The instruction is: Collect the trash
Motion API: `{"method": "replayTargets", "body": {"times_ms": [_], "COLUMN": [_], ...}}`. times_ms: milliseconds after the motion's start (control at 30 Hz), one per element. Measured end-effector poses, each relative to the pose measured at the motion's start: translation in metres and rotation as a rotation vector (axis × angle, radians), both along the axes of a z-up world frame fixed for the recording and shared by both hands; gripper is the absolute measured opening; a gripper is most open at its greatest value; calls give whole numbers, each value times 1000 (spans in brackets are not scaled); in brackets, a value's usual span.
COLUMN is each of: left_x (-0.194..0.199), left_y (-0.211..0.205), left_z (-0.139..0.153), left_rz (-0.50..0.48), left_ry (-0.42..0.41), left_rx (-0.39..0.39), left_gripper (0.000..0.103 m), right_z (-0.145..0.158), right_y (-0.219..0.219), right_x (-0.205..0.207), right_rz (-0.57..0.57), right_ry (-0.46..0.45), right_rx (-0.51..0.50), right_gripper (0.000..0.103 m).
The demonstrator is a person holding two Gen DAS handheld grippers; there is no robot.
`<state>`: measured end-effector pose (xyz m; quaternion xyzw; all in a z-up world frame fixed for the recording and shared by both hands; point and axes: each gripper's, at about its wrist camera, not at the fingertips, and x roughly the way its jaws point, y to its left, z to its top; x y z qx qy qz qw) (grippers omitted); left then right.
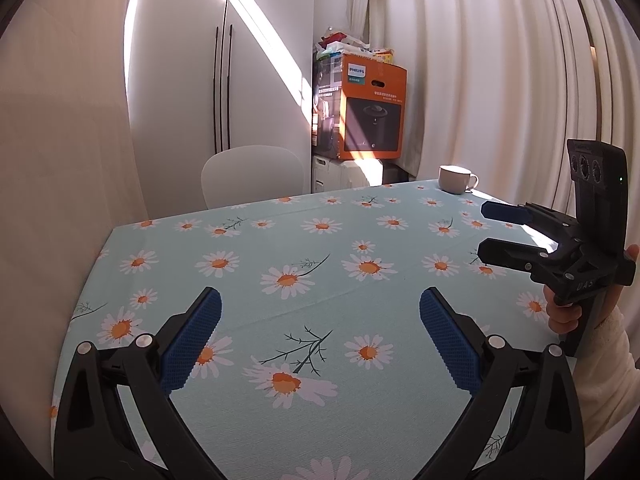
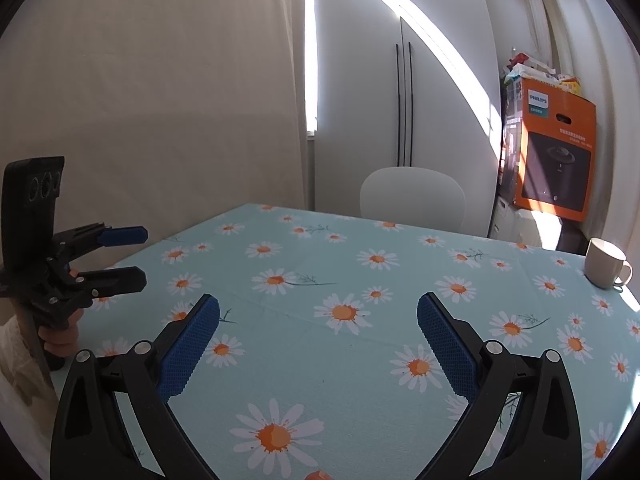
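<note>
While both hover over the table [image 1: 320,240] | left gripper [image 1: 320,340], right gripper [image 2: 318,344] fingers wide, nothing held | mug [image 2: 606,264] near edge

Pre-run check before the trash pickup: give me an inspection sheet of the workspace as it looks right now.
Surface: table under a light blue daisy tablecloth, flat, sunlit at the far right corner.
Job's things: no trash seen on the cloth in either view.
Clutter: white mug upright near the far right corner.
Grippers: left tool open, empty, above the cloth; right tool open, empty.
Cables: nothing seen.
Surroundings: white chair at the far side; orange Philips box with bags on top; curtains; white cabinet doors.
</note>
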<state>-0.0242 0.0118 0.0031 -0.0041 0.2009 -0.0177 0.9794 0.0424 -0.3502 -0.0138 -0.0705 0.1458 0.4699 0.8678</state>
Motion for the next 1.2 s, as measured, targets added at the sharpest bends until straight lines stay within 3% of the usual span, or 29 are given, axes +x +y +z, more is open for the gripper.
{"method": "replayTargets", "body": {"times_ms": [1200], "left_x": [1], "left_y": [-2], "left_z": [1], "left_rz": [-2], "left_ry": [7], "left_rx": [1], "left_gripper": [97], "right_z": [-1], "right_y": [-1], "right_x": [-2], "right_rz": [7], "right_ry": [-5], "right_rx": [5], "right_gripper": [95]}}
